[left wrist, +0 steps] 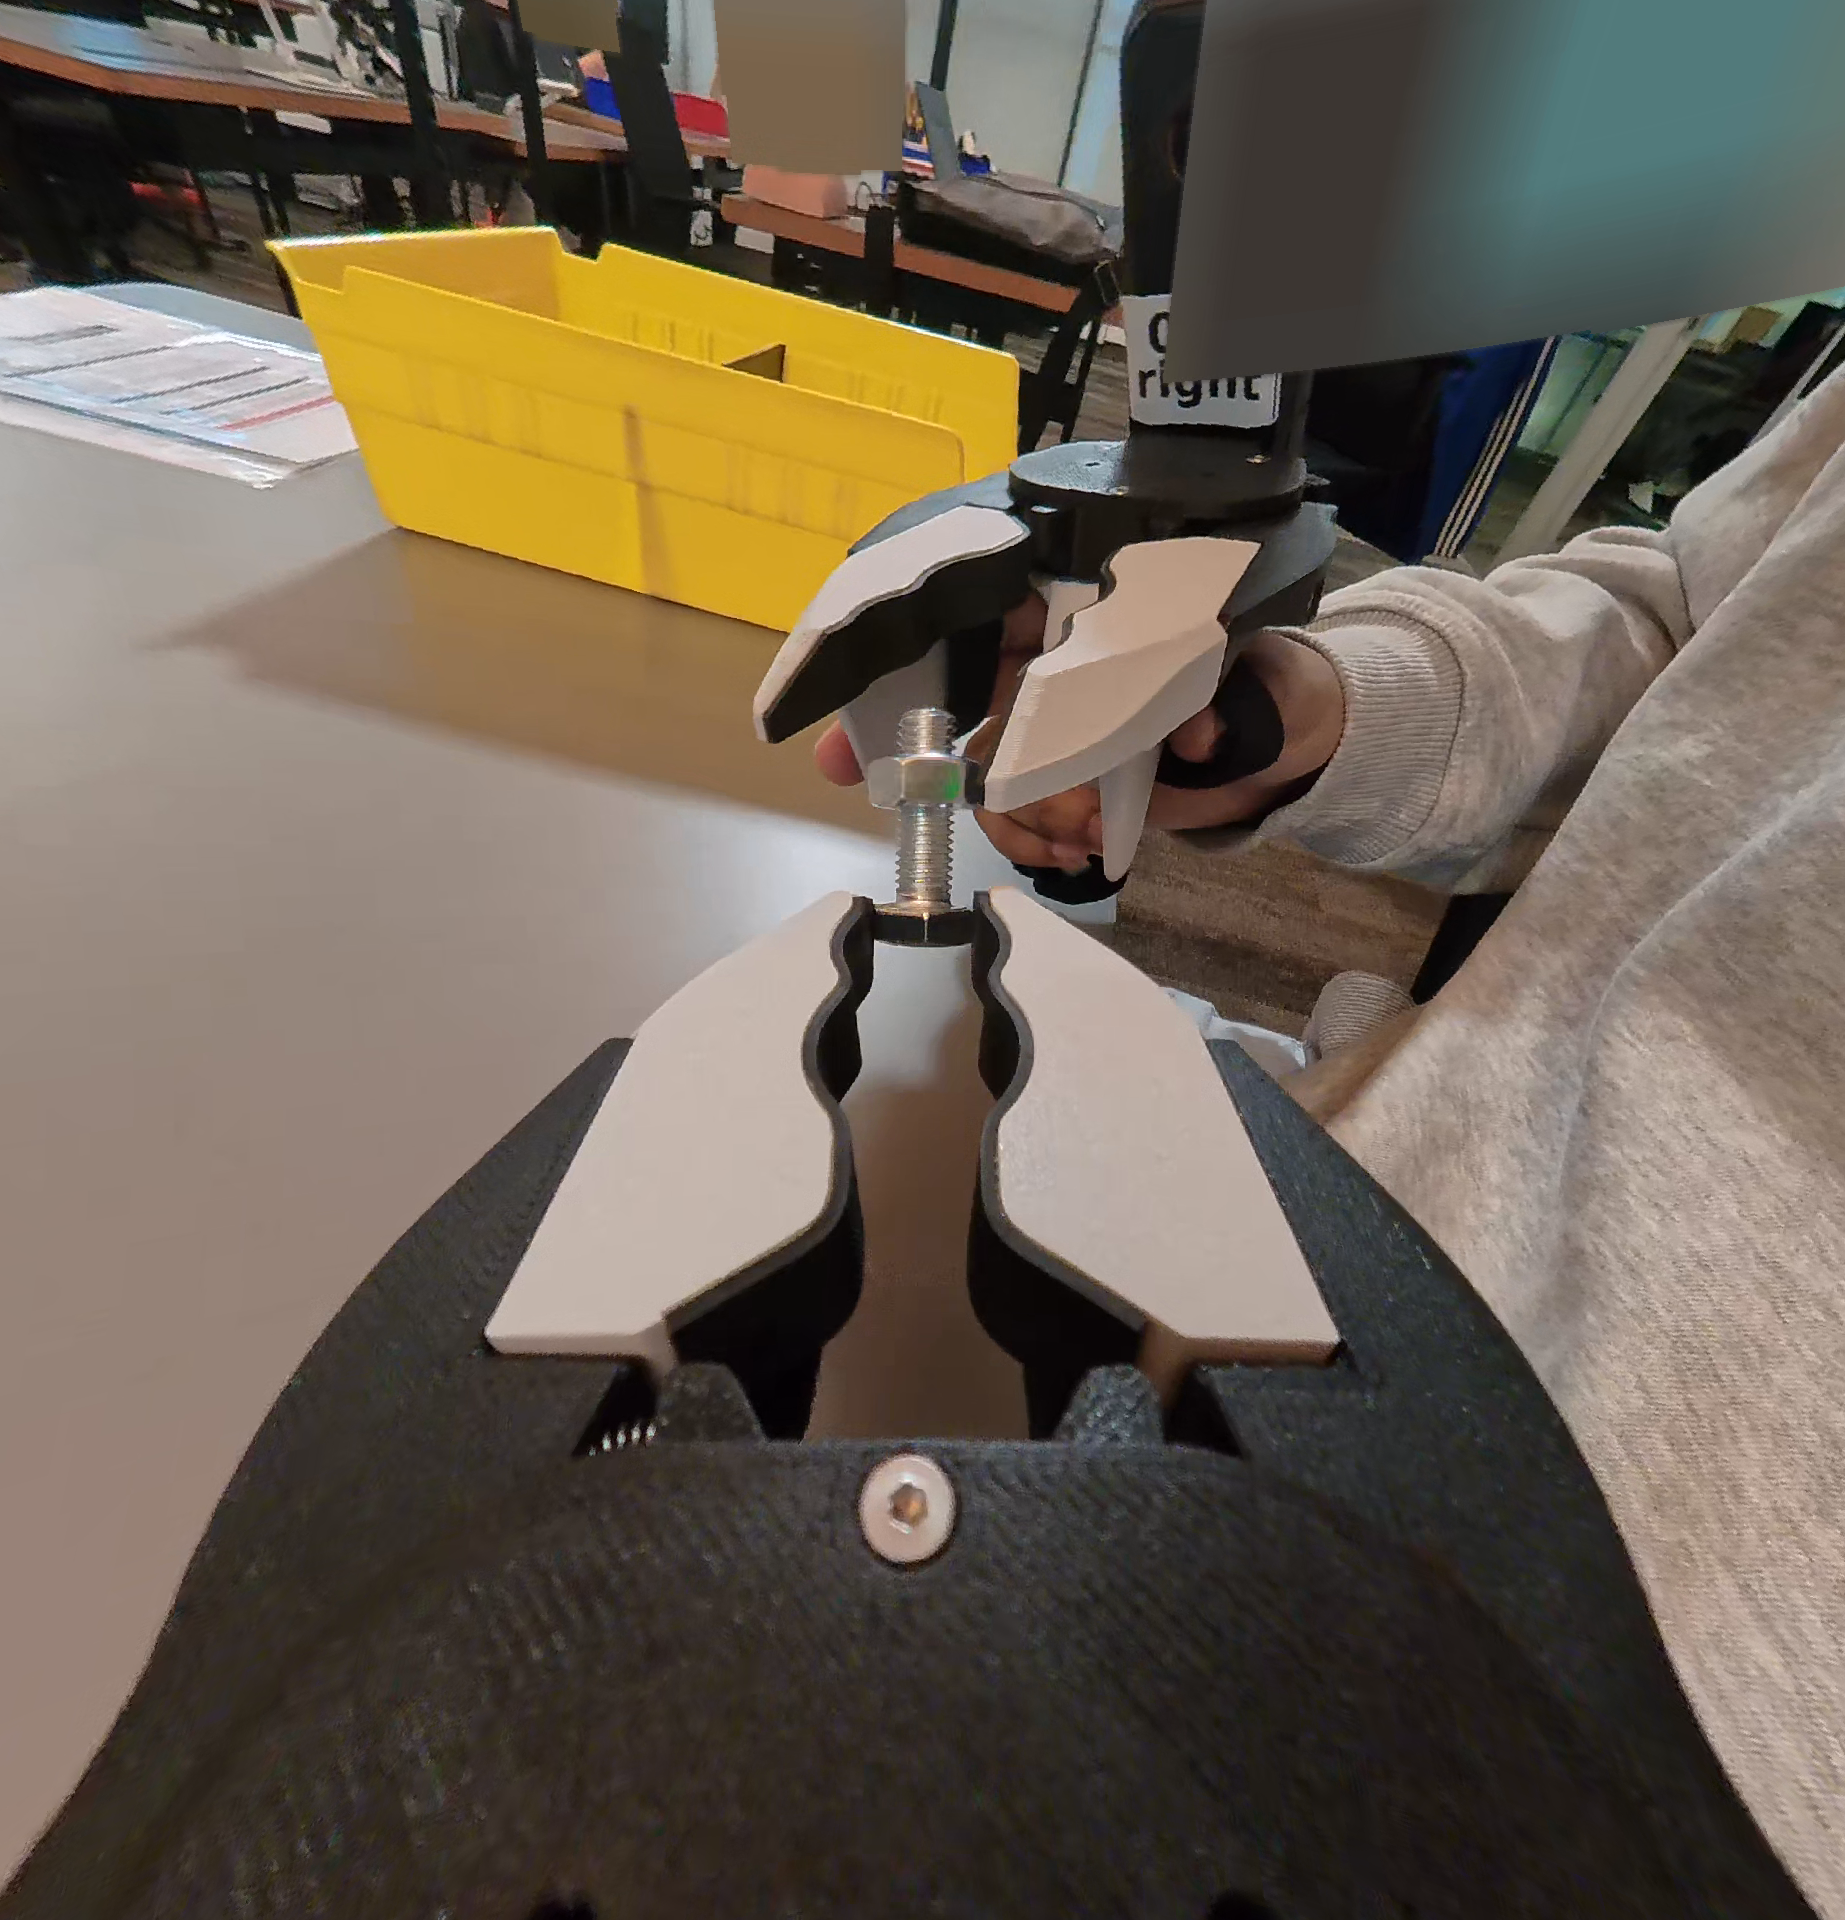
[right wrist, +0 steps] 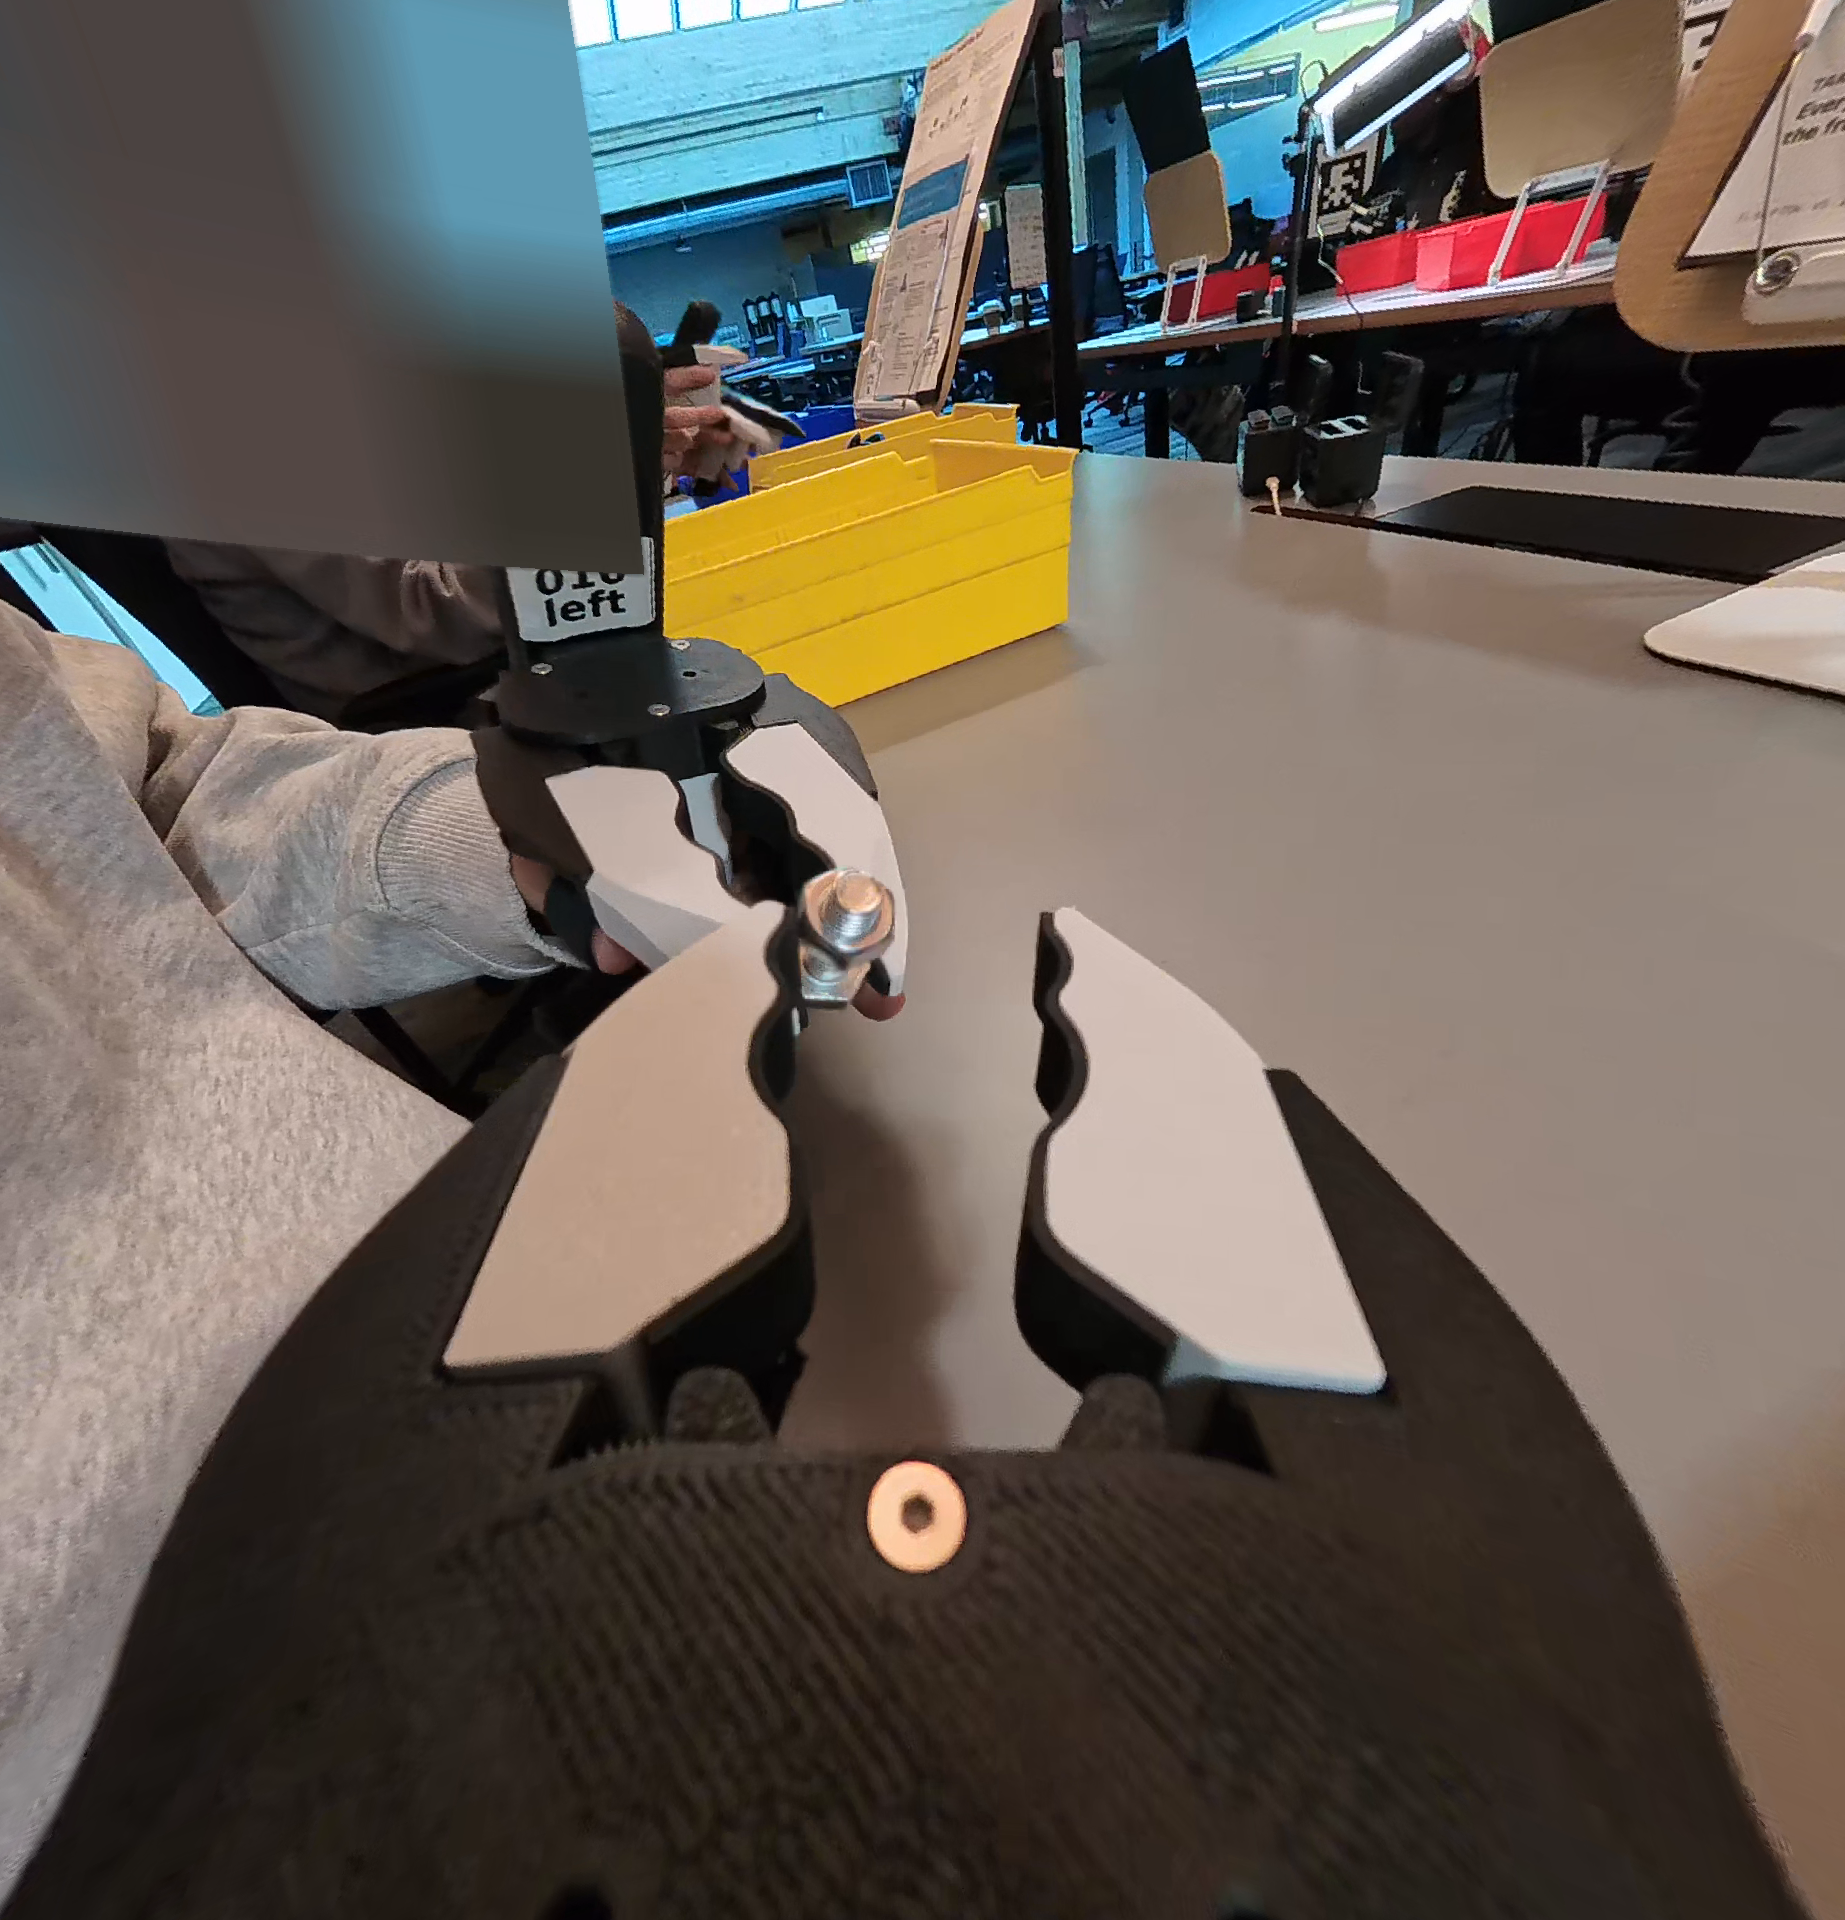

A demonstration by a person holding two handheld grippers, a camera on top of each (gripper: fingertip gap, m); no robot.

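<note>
Behind your grey desk (left wrist: 274, 935) stretches a workshop hall with long benches, and a yellow bin (left wrist: 627, 416) sits on the desk well beyond both grippers. Your left gripper (left wrist: 923, 914) is clamped on the hex head of a silver bolt (left wrist: 926, 831), which stands upright above the desk with a hex nut (left wrist: 923, 779) threaded partway down its shank. Your right gripper (right wrist: 913, 961) has its fingers spread apart, gripping nothing, with its left fingertip just beside the nut; whether it touches you cannot tell, and your grey sleeve (left wrist: 1520, 727) shows behind it.
</note>
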